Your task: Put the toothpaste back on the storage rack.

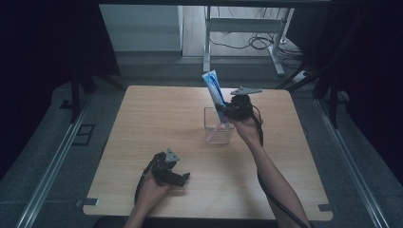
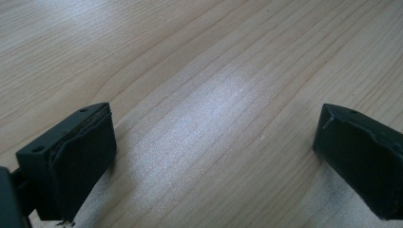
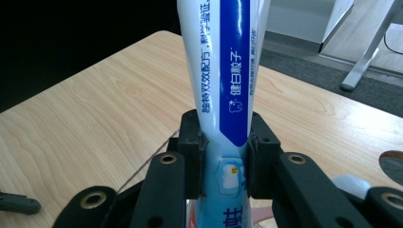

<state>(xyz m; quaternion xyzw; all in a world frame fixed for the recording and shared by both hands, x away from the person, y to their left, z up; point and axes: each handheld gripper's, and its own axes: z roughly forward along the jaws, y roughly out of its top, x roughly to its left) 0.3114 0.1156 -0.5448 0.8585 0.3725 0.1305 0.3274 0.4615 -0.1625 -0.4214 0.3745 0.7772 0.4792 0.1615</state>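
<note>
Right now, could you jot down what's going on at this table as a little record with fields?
Setting: wooden table, a person working with a claw in each hand
Right claw: shut on a blue and white toothpaste tube
Tube position: standing nearly upright, lower end in a clear plastic cup
Cup: near the table's middle, upright
Left claw: open, nothing between its jaws, low over bare wood near the front edge
Likely work in hand: putting the tube into the cup, or taking it out; the pictures don't say which
</note>
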